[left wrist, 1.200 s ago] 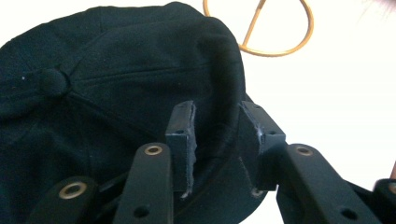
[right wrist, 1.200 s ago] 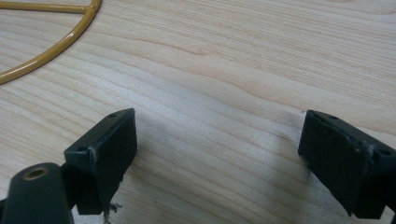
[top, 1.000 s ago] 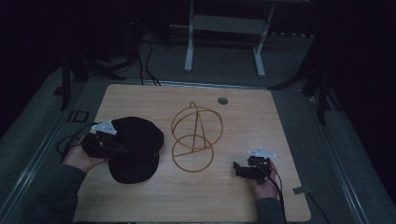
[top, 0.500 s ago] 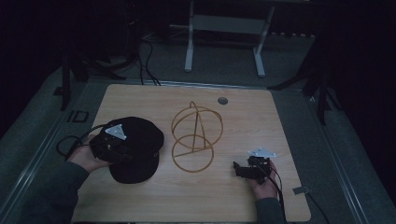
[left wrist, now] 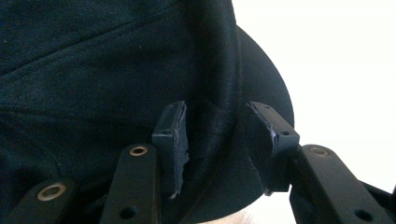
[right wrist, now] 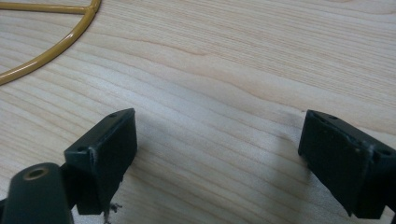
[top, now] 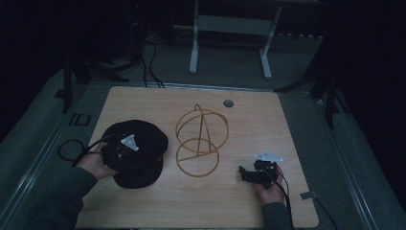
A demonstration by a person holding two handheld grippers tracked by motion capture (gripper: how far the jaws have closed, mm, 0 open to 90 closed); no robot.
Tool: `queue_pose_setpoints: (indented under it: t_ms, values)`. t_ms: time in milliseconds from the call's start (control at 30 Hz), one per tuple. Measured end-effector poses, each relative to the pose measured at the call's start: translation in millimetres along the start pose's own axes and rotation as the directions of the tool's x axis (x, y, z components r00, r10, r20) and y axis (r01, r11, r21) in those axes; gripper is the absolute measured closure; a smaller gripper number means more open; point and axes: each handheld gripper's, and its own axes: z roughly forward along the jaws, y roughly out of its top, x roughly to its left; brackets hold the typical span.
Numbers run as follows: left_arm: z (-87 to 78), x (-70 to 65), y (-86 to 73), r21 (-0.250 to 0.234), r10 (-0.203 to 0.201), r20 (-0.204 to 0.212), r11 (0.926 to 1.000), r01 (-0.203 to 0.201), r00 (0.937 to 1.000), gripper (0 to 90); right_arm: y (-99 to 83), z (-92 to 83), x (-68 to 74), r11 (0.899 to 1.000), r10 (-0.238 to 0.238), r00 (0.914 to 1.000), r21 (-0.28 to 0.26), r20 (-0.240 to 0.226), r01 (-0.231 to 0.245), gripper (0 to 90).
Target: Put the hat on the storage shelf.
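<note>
In the high view, a black cap (top: 136, 153) lies at lower left of the wooden table (top: 287, 124), under the left gripper (top: 118, 152); a yellow wire frame (top: 198, 141) stands at centre, and the right gripper (top: 250, 173) rests at lower right.

In the left gripper view, the jaws stand partly apart astride the cap's seam where crown meets brim.

In the right gripper view, the jaws gape wide over bare wood, with the frame at upper left.

A light wooden table (top: 297, 143) carries a yellow wire stand (top: 198, 141) at its middle. Just left of the stand lies a black cap (top: 148, 139).
</note>
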Motion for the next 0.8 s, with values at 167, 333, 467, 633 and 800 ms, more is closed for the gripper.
queue_pose_setpoints:
  t_ms: [167, 333, 467, 633, 800]
  values:
    - [7.9, 2.9, 4.1, 0.057, 0.027, 0.003, 0.9980, -0.027, 0.9996, 58.7, 0.0, 0.0, 0.0, 1.000, 0.000, 1.0000, 0.000, 0.000, 0.000, 11.5]
    - [13.7, 6.2, 6.2, 0.089, 0.037, 0.026, 0.9952, -0.039, 0.9990, 58.5, 0.0, 0.0, 0.0, 1.000, 0.000, 1.0000, 0.000, 0.000, 0.000, 11.5]
    - [14.4, 7.3, 6.9, 0.108, 0.038, 0.043, 0.9933, -0.042, 0.9983, 58.2, 0.0, 0.0, 0.1, 1.000, 0.000, 1.0000, 0.000, 0.000, 0.000, 11.5]
    - [16.3, 12.0, 8.5, 0.138, 0.054, 0.084, 0.9882, -0.066, 0.9950, 60.2, 0.0, 0.0, 0.1, 1.000, 0.000, 1.0000, 0.000, 0.000, 0.000, 11.5]
    - [15.6, 10.9, 10.9, 0.158, 0.063, 0.085, 0.9845, -0.076, 0.9943, 69.1, 0.0, 0.0, 0.1, 1.000, 0.001, 1.0000, 0.000, 0.000, -0.001, 11.5]
